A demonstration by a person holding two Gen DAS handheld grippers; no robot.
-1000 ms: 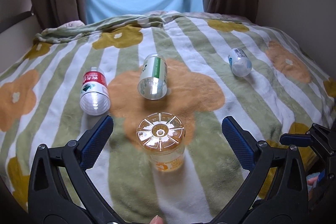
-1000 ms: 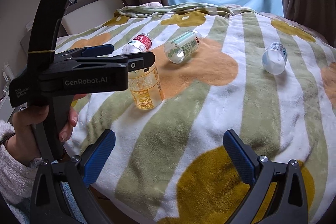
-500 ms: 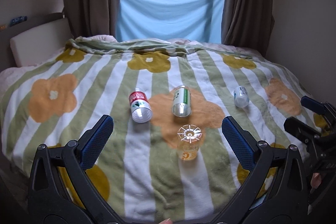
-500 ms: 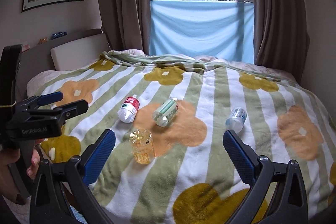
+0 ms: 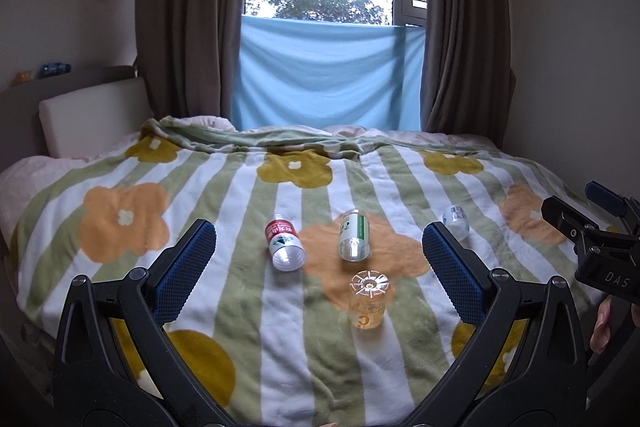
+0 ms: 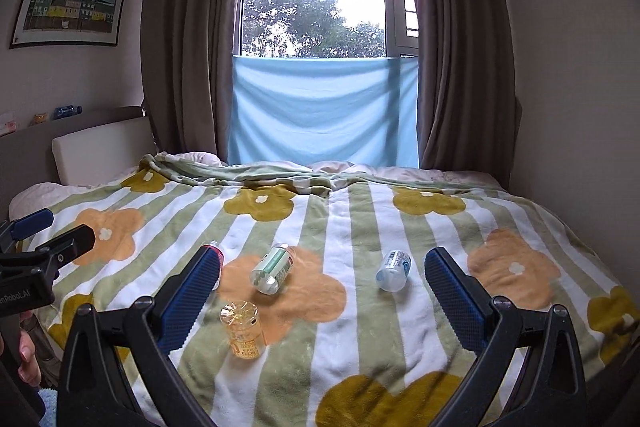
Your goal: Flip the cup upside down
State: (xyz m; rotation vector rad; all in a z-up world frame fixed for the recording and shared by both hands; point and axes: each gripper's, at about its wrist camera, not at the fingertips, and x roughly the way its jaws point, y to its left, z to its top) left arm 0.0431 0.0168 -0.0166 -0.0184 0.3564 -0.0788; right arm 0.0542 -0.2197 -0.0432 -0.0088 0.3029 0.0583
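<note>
An orange clear plastic cup (image 5: 368,301) stands upside down on the flowered blanket, its ribbed base up; it also shows in the right wrist view (image 6: 243,329). My left gripper (image 5: 320,267) is open and empty, held well back from the cup and above the bed's near edge. My right gripper (image 6: 320,291) is open and empty, also held back. Each gripper shows at the edge of the other's view.
Three cut bottle cups lie on their sides on the blanket (image 5: 248,307): a red-labelled one (image 5: 284,245), a green-labelled one (image 5: 354,241) and a small clear one (image 5: 456,221). A headboard cushion (image 5: 92,119) is at the left, curtains and a window behind.
Both grippers have pulled back and up, away from the bed. The orange cup stays standing upside down where it was, now much farther away.
</note>
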